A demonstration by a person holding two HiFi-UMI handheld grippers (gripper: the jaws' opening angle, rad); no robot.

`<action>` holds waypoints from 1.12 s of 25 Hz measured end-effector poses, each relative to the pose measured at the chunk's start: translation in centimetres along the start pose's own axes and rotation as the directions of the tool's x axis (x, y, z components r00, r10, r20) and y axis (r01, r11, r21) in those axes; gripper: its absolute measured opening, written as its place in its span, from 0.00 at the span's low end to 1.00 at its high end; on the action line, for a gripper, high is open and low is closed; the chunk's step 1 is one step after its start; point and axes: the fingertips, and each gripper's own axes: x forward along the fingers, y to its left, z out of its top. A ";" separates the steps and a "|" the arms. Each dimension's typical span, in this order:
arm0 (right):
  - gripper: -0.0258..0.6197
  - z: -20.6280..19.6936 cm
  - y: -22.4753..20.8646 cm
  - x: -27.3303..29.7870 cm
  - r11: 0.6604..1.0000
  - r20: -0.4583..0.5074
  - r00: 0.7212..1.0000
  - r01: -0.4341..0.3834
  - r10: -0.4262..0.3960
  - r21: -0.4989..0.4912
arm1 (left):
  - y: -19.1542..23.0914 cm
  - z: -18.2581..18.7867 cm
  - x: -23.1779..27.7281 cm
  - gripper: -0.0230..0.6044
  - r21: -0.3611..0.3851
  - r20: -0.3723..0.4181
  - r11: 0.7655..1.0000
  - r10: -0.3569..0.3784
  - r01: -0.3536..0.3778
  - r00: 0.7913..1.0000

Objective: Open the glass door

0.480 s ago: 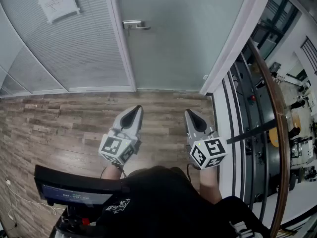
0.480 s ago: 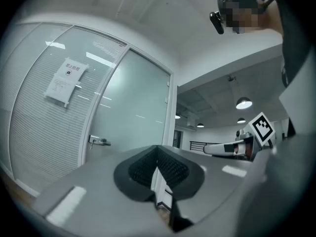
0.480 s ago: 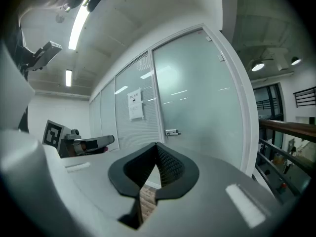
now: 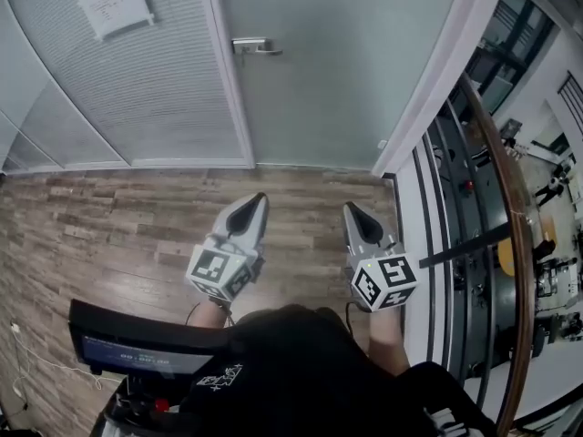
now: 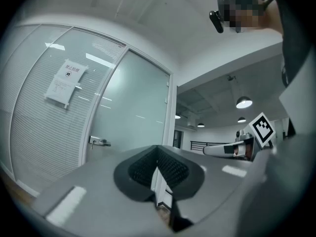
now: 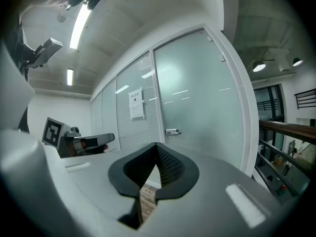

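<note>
**Frosted grey-green glass door (image 4: 337, 71) in a white frame.** It is closed, straight ahead of the person and well apart from both grippers. A small silver lever handle (image 4: 255, 46) sits at the pane's left edge, just beside the frame post.

- **Handling:** the pane is likely heavy and stiff to swing, smooth and slippery to the touch, and fragile under a knock. The metal lever looks like the only firm place to take hold.
- **Grippers:** the grey left gripper (image 4: 251, 204) and right gripper (image 4: 353, 211) have ribbed black pads and are held side by side. Each has its jaws pressed together on nothing.
- **Left of the door:** a finely ribbed glass panel (image 4: 137, 89) carries a white paper notice (image 4: 114, 3).
- **Below:** a matt wood-plank floor (image 4: 109, 217).
- **Right:** a dark metal railing with a curved brown wooden handrail (image 4: 510, 208).
</note>
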 end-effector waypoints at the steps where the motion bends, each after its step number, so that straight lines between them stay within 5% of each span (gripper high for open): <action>1: 0.04 -0.1 0.0 0.1 1.000 -0.002 1.000 -0.003 0.003 -0.005 | 0.1 -0.1 0.0 0.04 0.000 0.000 1.000 0.003 -0.003 1.000; 28: 0.04 2.5 -2.5 -0.6 0.993 0.040 0.995 -0.090 0.093 -0.079 | -3.7 1.3 1.1 0.04 0.099 0.023 0.984 0.149 -0.150 0.989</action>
